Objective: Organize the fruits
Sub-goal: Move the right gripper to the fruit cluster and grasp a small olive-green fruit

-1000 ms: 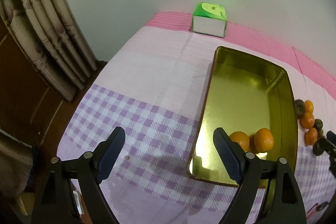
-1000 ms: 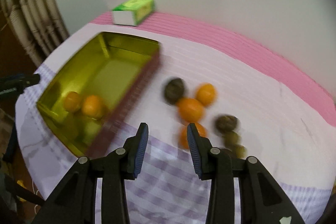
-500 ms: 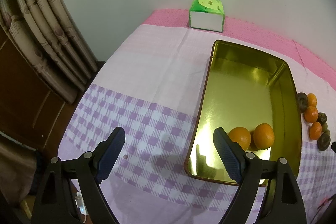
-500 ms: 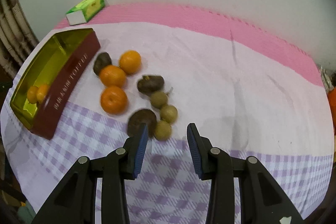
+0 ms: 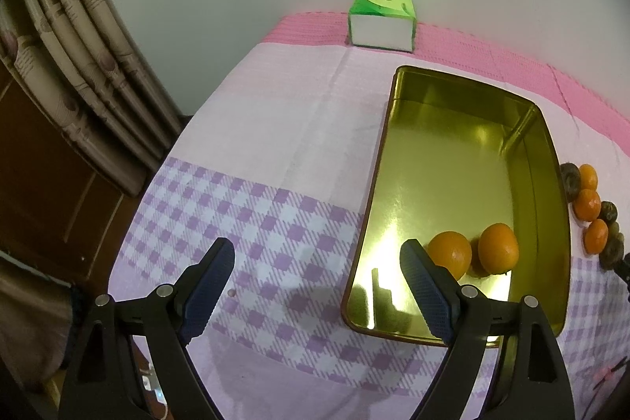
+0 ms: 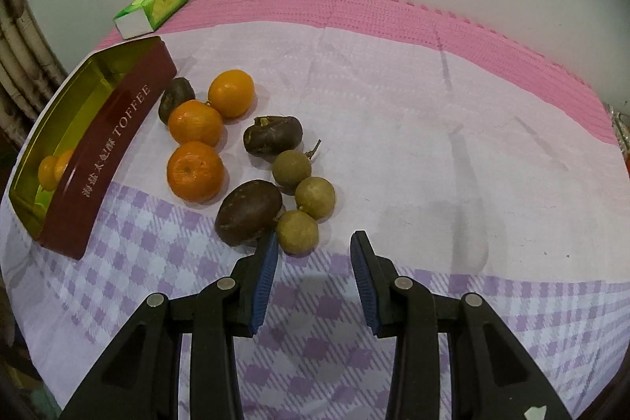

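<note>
From my left view the loose fruits (image 5: 590, 211) are squeezed at the right edge and partly cut off behind the tin (image 5: 464, 140), and from my right view the two oranges (image 6: 53, 166) inside the tin are half hidden by its red wall. My left gripper (image 5: 317, 286) is spread wide above the tabletop (image 5: 275, 128) beside the tin, holding nothing. My right gripper (image 6: 313, 272) is half spread and empty, and since half a second ago it came closer to the fruits, its left finger now just beside the nearest dark fruit (image 6: 248, 212) and a longan (image 6: 297, 232).
</note>
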Available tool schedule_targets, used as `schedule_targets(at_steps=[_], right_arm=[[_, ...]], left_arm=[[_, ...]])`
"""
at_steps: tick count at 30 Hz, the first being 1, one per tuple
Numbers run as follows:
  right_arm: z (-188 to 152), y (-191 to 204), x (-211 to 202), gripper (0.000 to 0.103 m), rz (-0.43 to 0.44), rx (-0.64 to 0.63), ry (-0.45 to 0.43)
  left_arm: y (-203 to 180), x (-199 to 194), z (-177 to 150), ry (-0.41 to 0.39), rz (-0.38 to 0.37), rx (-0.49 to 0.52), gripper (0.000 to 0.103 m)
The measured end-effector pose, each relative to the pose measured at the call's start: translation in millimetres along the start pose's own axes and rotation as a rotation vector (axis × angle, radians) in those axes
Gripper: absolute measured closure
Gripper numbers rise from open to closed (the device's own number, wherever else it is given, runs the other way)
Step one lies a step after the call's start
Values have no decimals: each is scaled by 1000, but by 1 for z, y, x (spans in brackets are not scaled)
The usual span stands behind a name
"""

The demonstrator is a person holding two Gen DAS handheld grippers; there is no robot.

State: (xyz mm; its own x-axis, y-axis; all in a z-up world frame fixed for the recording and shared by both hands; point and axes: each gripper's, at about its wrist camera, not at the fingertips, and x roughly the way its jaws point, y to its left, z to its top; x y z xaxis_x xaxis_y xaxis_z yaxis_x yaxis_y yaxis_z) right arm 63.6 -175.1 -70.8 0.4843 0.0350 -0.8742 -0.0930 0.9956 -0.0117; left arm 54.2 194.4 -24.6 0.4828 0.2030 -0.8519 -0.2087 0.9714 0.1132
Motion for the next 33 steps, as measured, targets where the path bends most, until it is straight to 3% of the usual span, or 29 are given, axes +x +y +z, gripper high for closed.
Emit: schedule_targets(at_steps=[21, 25, 33], right_arm=[[3, -9, 17, 70, -32, 2, -36], [3, -14, 17, 80, -37, -1, -50], [-1, -27, 15, 81, -46, -11, -82]], left_arm=[[-21, -4, -2, -4, -17, 58, 17], [-35, -14, -6, -17, -55, 80, 17], [-84, -32, -9, -19, -178, 122, 17]])
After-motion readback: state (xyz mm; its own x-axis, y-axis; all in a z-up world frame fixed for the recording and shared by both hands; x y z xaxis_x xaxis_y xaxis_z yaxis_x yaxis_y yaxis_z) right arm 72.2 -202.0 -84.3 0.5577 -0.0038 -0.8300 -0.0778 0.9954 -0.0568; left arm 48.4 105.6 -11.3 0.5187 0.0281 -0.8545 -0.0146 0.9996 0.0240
